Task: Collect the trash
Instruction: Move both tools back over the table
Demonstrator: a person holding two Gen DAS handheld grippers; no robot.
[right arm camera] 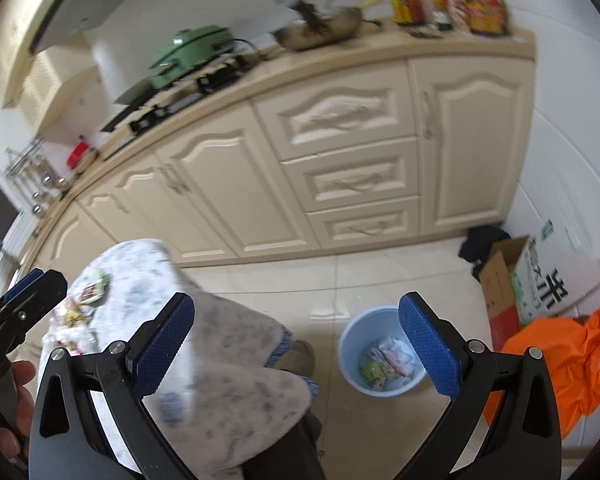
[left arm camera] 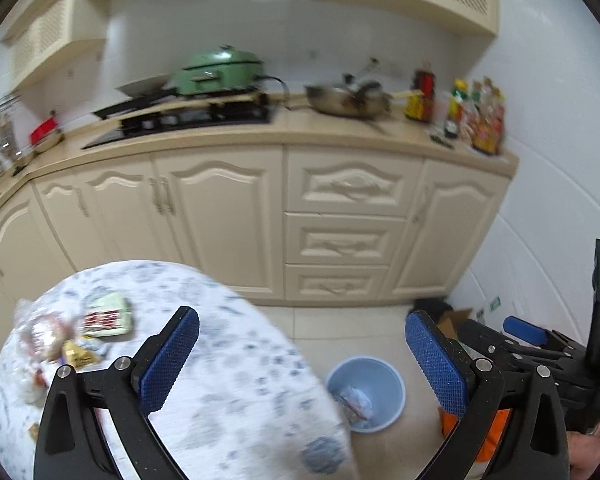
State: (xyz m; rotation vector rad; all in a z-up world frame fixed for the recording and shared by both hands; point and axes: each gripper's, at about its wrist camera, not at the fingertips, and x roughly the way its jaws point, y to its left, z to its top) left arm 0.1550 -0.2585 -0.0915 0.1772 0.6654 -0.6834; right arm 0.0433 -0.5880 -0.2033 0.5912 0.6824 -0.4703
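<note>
Risks first, left to right. Wrappers (left arm camera: 96, 320) and a crumpled plastic bag (left arm camera: 40, 336) lie bunched on the cloth-covered worktop (left arm camera: 228, 360), up and left of the left claw (left arm camera: 300, 360); a sloppy pinch there likely snags the tablecloth or scatters the pile toward the rim. Blue trash bin (left arm camera: 365, 394) sits on the floor just inside that claw's right finger, low beside the worktop edge; carrying over the edge risks a drop short of it. Frames blurred, so aim judgement is rough.

Left claw: fingers fully apart, nothing between the pads, touching nothing.

Right claw (right arm camera: 296, 344): also spread wide, empty. Bin (right arm camera: 380, 354) just inside its right finger, with some wrappers in it already; remaining trash (right arm camera: 80, 308) left of its left finger. Orange bag (right arm camera: 560, 364) and cardboard box (right arm camera: 504, 280) to the right could get clipped on a wide swing.
</note>
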